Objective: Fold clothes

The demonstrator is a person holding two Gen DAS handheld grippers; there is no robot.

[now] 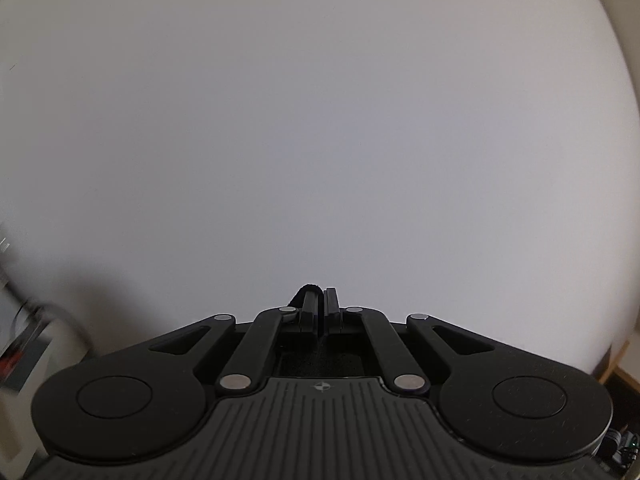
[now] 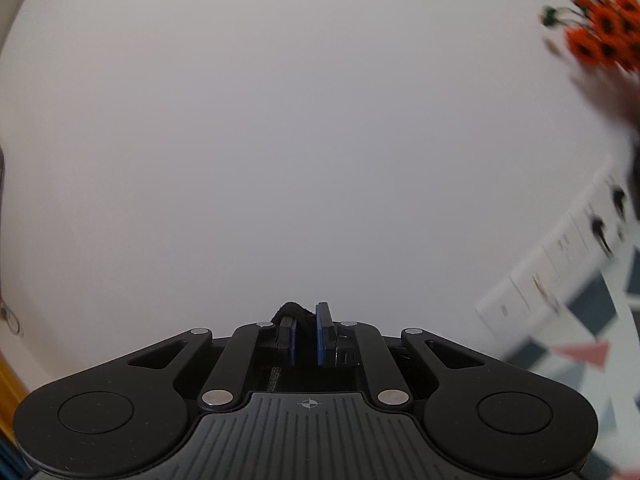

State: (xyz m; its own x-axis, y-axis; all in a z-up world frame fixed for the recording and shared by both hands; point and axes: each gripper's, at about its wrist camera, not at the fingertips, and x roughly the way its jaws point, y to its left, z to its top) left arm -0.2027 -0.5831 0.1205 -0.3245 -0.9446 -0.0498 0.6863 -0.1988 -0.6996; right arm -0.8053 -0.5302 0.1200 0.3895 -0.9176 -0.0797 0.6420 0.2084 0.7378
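Both wrist views face a plain pale wall (image 1: 320, 120) that fills nearly the whole frame, so the room ahead of each tool reads as open and bare, with clutter only at the margins.

In the left wrist view, the far left edge shows blurred white and grey furniture (image 1: 24, 344) with a red spot low down; what it is cannot be told. At the lower right corner a strip of light wood (image 1: 618, 364) cuts in, with dark clutter below it. The left gripper (image 1: 319, 300) has its 2 fingers (image 1: 309, 312) drawn almost together, only a thin slit between them. A small bunch of black cloth (image 1: 307, 289) is pinched there, its rounded fold poking up over the tip of the left finger. Only that tuft shows; the rest of the garment hangs out of sight.

In the right wrist view, a yellow strip (image 2: 10, 376) runs along the lower left edge. The right gripper (image 2: 306, 320) carries blue pads (image 2: 320, 332) on its fingers, which stand a little further apart than the other pair and clamp a thicker wad of the same black fabric, which fills the gap and bulges over the left fingertip. To the right, blurred orange flowers (image 2: 604, 32) sit in the upper corner, a row of white wall sockets (image 2: 552, 272) slants across the edge, and below them lies a cloth patterned in grey, pink and white triangles (image 2: 580, 344).
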